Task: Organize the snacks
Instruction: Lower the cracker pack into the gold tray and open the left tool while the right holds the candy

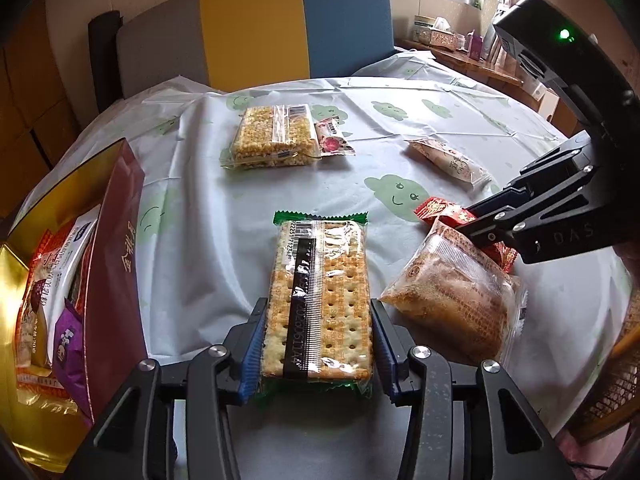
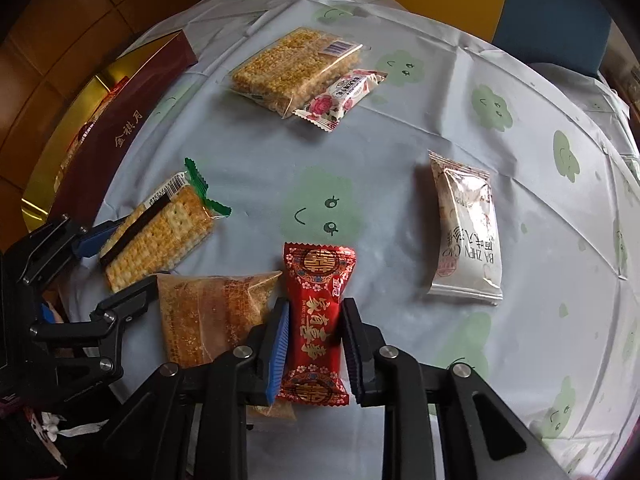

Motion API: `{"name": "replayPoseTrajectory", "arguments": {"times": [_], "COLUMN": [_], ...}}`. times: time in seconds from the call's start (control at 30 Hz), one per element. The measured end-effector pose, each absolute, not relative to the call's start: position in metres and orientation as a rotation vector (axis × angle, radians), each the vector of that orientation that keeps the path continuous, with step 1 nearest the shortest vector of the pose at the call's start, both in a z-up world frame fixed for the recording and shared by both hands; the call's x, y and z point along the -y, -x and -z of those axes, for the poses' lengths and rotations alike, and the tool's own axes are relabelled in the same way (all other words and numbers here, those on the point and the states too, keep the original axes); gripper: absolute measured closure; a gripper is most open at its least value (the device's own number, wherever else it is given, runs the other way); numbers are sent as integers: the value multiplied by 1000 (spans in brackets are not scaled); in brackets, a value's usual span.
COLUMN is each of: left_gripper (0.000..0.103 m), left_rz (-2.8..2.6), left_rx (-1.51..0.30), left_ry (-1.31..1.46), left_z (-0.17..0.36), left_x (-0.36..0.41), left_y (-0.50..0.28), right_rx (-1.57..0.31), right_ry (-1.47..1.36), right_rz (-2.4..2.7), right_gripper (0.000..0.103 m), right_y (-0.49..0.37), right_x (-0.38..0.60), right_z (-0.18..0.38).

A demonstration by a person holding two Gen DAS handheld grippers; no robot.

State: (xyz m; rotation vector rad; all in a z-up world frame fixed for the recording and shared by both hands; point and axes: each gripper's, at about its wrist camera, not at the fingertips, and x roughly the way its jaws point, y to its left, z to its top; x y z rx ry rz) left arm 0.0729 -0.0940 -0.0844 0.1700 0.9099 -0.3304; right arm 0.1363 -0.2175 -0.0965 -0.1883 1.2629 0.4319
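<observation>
A clear pack of square crackers (image 1: 320, 272) (image 2: 160, 232) with green ends lies flat on the tablecloth. My left gripper (image 1: 318, 344) (image 2: 134, 254) grips it, one blue pad against each long side. To its right a red packet with gold characters (image 1: 432, 210) (image 2: 316, 280) lies on the cloth. My right gripper (image 2: 314, 340) (image 1: 466, 222) is shut on its middle and points steeply down. A maroon box with a gold inside (image 1: 116, 260) (image 2: 120, 136) stands at the left, several snack packs inside it.
A brown pastry pack (image 1: 452, 296) (image 2: 208, 312) lies between the two grippers. Farther back are a puffed grain bar (image 1: 272, 136) (image 2: 288, 68), a rose-print packet (image 1: 332, 140) (image 2: 344, 96) and a white packet (image 1: 452, 160) (image 2: 468, 232). A chair (image 1: 256, 28) stands behind the table.
</observation>
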Motion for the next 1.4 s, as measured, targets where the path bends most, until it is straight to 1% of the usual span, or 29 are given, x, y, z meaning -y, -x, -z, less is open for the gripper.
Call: {"name": "replayPoseTrajectory", "arguments": {"times": [0.1,0.27,0.53,0.73,1.0,1.13,1.4], "left_gripper": [55,55,55,55,55,55,55], "left_rz": [328,320,189,53,-19,-27,-67], "left_rx": [-901,-839,-833,-886,-945,-951,-948], "left_ry": [-146,-83,150,272,260,285,174], "left_z": [76,45,5,11,33,39,38], "left_x": [90,73,-5,-65,-78,-81,-66], "left_y": [-70,-64,-82,-121,-166,-160,-120], "right_rx": [-1254,-1242,-1202,-1198,-1199,-1200,-1198], "right_ry": [217,236,319,330,335,333,340], "right_rz": [-432,-433,-430,-429,-431,-431,-433], "right_gripper": [80,79,79,79,79,79,79], "right_y": [-137,-135,-120,-115,-116,-117,-118], "right_x": [217,216,211,208,209,210,209], "right_z": [96,100,99,99,97,97,97]}}
